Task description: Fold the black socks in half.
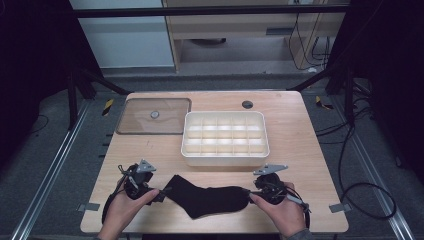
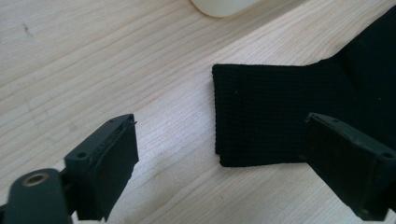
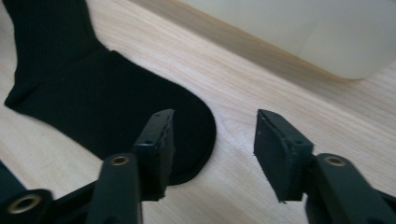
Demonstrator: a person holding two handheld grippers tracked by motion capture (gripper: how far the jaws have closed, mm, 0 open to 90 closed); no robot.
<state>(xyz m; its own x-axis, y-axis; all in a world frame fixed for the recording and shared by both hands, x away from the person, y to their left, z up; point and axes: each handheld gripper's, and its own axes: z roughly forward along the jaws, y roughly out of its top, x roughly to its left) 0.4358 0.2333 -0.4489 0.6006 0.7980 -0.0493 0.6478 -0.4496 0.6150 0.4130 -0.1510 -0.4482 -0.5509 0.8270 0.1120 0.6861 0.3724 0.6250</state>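
A black sock (image 1: 207,198) lies flat on the wooden table (image 1: 300,150) near its front edge, cuff to the left and toe to the right. My left gripper (image 1: 161,192) sits at the cuff end; in the left gripper view the cuff (image 2: 261,116) lies on the wood between and ahead of wide-open jaws, untouched. My right gripper (image 1: 248,191) is at the toe end. The right gripper view shows the sock's toe (image 3: 191,121) under the left jaw, with bare wood in the gap between the open jaws (image 3: 212,149).
A white divided tray (image 1: 186,150) with several empty compartments stands just behind the sock. Its clear lid (image 1: 135,117) lies flat at the back left of the table. A small round grommet (image 1: 247,104) is set in the table's back edge.
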